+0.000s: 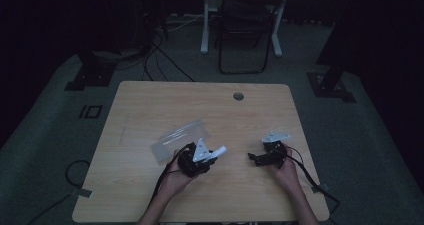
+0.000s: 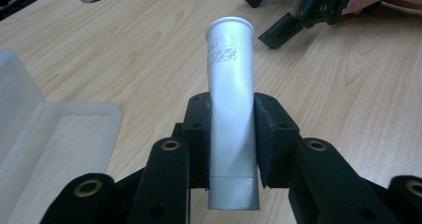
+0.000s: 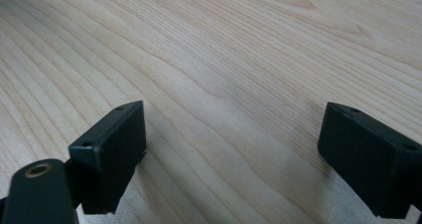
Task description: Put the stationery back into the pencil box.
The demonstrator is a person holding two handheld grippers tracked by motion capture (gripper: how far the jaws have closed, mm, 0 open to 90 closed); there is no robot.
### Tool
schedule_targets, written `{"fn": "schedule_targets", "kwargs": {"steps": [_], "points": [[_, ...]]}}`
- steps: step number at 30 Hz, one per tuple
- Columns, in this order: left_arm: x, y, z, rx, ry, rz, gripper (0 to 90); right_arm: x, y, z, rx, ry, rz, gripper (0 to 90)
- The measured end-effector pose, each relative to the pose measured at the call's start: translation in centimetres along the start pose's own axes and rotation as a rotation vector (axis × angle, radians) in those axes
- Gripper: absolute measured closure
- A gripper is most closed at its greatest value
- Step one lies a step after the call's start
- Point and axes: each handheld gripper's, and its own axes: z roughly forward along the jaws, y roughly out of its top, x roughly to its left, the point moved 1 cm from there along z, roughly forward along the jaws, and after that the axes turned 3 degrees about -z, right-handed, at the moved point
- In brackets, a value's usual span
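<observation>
A silver cylindrical tube (image 2: pixel 231 99) with small print near its rimmed far end sits clamped between the two black pads of my left gripper (image 2: pixel 232 139). In the high view the tube (image 1: pixel 218 153) sticks out to the right from the left gripper (image 1: pixel 212 157), just above the table. My right gripper (image 1: pixel 252 157) rests low over the wood at the right with its jaws wide apart and nothing between them; in its own view the right gripper (image 3: pixel 231 149) frames bare table. The left gripper view also catches the right gripper (image 2: pixel 298 15) farther off.
A clear plastic case (image 1: pixel 177 137) lies open on the wooden table (image 1: pixel 150 105) just left of the left gripper; its lid (image 2: pixel 30 134) fills the lower left of the left gripper view. A round cable hole (image 1: pixel 238 96) sits near the far edge. A chair and stands surround the table.
</observation>
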Motion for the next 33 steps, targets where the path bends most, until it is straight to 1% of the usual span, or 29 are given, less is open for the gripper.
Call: {"fn": "schedule_targets", "kwargs": {"steps": [10, 25, 33], "points": [[0.6, -0.2, -0.3, -0.006, 0.008, -0.005, 70.5, 0.0, 0.0, 0.0, 0.0, 0.0, 0.0, 11.6], [1.4, -0.2, -0.7, 0.0, 0.021, -0.006, 70.5, 0.0, 0.0, 0.0, 0.0, 0.0, 0.0, 11.6], [2.0, -0.3, -0.9, 0.0, 0.033, -0.018, 70.5, 0.0, 0.0, 0.0, 0.0, 0.0, 0.0, 11.6]]}}
